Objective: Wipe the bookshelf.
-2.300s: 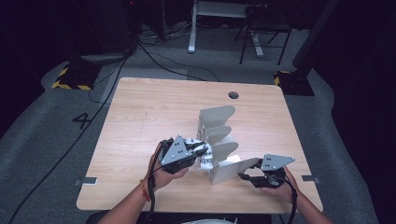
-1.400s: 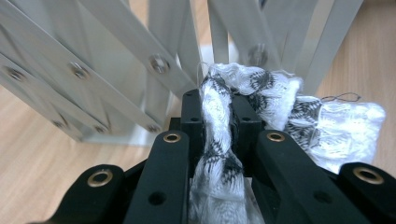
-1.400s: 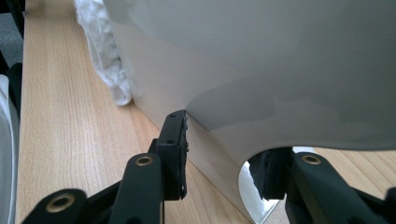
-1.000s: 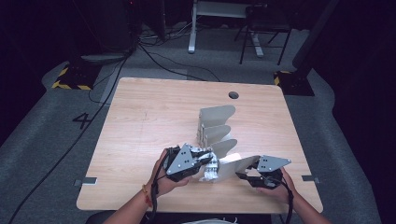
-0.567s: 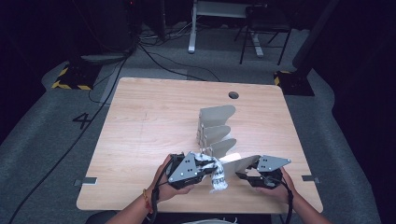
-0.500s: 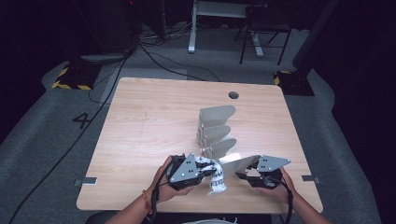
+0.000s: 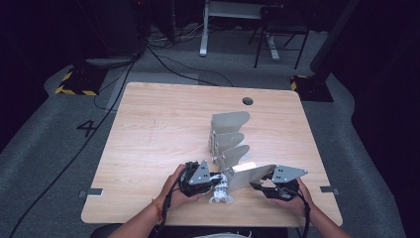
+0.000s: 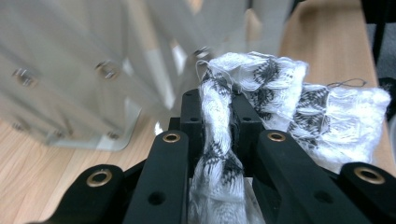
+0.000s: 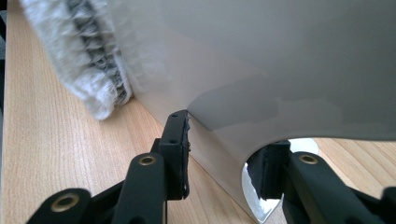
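Since the earlier frame, the left gripper [image 7: 218, 179] has come down and nearer to the table's front edge, carrying the white and black knitted cloth [image 7: 220, 191] away from the rack's upper fins. Its jaws are pressed tight on a bunched fold of this cloth [image 8: 219, 140]; the loose part hangs to the table [image 7: 148, 129].

Just to the right of it, the right gripper [image 7: 260, 184] has its jaws around the lowest grey fin [image 7: 250, 174] of the metal rack [image 7: 229, 141], partly open and just closing a little, steadying it. The cloth lies left of this fin, nearly touching it, its long side pointing at the fin. Beyond stand the three upper fins, going up away from the person.
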Demonstrator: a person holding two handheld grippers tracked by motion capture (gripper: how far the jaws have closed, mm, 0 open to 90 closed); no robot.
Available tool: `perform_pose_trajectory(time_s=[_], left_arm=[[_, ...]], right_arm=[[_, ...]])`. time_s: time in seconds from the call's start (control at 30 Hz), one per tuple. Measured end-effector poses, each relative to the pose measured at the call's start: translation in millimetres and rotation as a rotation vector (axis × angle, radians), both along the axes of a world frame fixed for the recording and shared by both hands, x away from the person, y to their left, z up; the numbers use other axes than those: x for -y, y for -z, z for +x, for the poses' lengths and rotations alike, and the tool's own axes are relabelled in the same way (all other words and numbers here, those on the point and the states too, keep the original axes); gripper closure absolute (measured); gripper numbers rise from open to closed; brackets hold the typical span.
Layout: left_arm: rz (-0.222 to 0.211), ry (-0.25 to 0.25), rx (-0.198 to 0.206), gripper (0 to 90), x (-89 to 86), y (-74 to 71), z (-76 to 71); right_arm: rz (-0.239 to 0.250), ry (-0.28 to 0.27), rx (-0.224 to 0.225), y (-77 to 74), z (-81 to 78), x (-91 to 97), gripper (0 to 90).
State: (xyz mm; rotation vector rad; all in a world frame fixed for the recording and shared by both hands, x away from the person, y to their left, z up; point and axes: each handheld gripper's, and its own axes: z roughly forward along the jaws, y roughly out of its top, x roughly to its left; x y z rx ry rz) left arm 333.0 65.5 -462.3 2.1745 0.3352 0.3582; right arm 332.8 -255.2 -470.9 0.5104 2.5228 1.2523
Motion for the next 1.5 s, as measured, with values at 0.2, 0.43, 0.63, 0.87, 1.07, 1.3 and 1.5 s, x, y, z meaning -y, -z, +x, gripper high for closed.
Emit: perform_pose_trajectory(time_s=[0.2, 0.43, 0.63, 0.87, 1.07, 1.3, 1.5], left_arm=[[-0.048, -0.117, -0.016, 79.5, -13.1, 0.9, 16.3], [-0.123, -0.15, 0.042, 79.4, -10.9, -14.3, 17.1], [-0.223, -0.148, 0.09, 79.5, -8.5, -35.3, 11.4], [-0.328, -0.087, 0.123, 79.4, -9.9, -57.0, -4.3], [-0.293, 0.02, 0.115, 79.5, -3.7, -55.2, -15.8], [-0.212, 0.008, 0.035, 80.0, -7.3, -43.5, -12.4], [-0.073, 0.015, -0.036, 79.9, 7.3, -16.5, -11.8]], right_arm=[[0.002, 0.002, -0.002, 0.3, 0.0, 0.0, 63.8], [0.001, 0.003, -0.006, 1.2, 0.2, -1.0, 63.1], [-0.003, -0.001, -0.01, 2.0, 0.7, -1.8, 63.2], [-0.005, -0.002, -0.011, 2.9, 1.0, -2.2, 63.2], [-0.012, -0.003, -0.014, 3.5, 1.2, -2.8, 63.4], [-0.022, -0.006, -0.019, 4.6, 1.7, -2.8, 63.9], [-0.03, -0.004, -0.018, 5.7, 1.6, -3.3, 64.1]])
